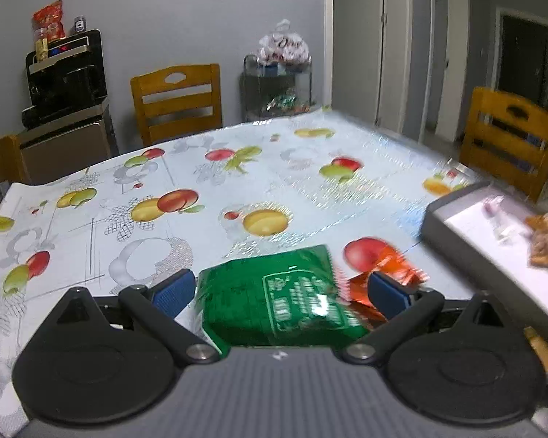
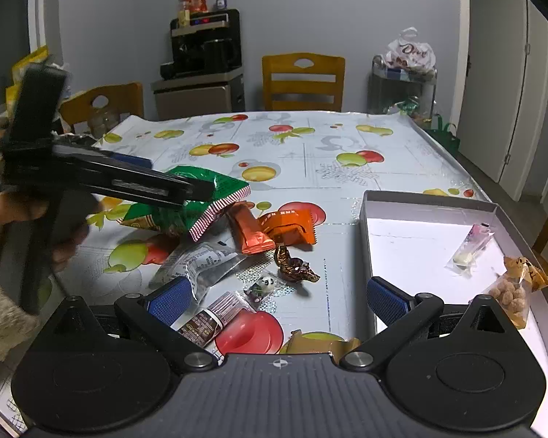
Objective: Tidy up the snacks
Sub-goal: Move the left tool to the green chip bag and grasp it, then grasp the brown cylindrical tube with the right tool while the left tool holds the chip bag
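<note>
We found the far half of the counter [image 2: 310, 135] bare, with open passage there. Nearer us, snacks crowded the middle: the green packet [image 2: 208, 197], two orange wrappers [image 2: 270, 228], a clear packet [image 2: 201, 266] and a panda sweet [image 2: 266, 284] left only narrow gaps. The left gripper [image 2: 197, 189] hung over the green packet, blocking that side. On the right, the walled grey box [image 2: 427, 199] stood in the way, its white floor mostly free.

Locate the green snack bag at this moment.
The green snack bag is between the left gripper fingers, left of the orange wrappers, at the table's left side in the right wrist view.
</note>
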Tool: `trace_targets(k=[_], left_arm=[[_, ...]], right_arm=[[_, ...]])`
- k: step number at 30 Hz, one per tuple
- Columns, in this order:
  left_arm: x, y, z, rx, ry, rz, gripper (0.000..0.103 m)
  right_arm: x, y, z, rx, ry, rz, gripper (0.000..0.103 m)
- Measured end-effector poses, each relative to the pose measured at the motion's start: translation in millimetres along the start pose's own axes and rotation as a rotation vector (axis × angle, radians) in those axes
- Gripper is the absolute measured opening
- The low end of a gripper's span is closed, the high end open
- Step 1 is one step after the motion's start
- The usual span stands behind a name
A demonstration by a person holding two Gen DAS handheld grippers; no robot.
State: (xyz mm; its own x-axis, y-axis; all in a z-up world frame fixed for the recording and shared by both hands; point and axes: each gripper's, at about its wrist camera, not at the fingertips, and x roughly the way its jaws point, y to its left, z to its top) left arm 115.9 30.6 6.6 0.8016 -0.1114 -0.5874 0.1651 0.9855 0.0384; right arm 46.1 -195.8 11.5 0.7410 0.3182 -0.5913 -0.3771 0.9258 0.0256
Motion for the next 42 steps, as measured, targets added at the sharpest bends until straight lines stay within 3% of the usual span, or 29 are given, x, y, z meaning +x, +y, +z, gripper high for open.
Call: trace_targets(k=[4,12,17,27,30,36,38,42], left_arm=[[21.8,2.1,-3.1,-0.013,0.048,0.01,0.102],[28.6,7.2,-7.8,-0.018,0.058,-0.012,0.103],[36.4,18.3,-11.1,-0.089,0.116,-0.054,0.103],[25.7,20.9,-23.2,-0.115,0.094,-0.055,0.102],[20.7,21.6,-26.4,-0.107,0.088,-0.042,0.102],[10.5,21.7,-34.4,-0.077,0.077,-0.023,0.102],[7.8,20.5,-37.0,-0.067,0.072,-0.021,0.102],[4.4,19.0,-40.2,-0.056,0.064,-0.021,0.102]], right_arm=[[2.1,0.0,-1.5,0.003,0.009,0.003,0.103],[5.2,0.4,-3.2,0.01,0.018,0.021,0.103],[6.7,8.5,-5.1,-0.017,0.024,0.058,0.103],[17.5,32.8,-10.9,-0.042,0.078,0.147,0.101],[26.6,37.9,-12.9,-0.04,0.105,0.145,0.097],[42.0,47.3,-18.9,-0.048,0.146,0.116,0.074],[45.7,47.2,-20.3,-0.049,0.151,0.11,0.059],[45.5,49.9,-22.4,-0.077,0.143,0.102,0.054]])
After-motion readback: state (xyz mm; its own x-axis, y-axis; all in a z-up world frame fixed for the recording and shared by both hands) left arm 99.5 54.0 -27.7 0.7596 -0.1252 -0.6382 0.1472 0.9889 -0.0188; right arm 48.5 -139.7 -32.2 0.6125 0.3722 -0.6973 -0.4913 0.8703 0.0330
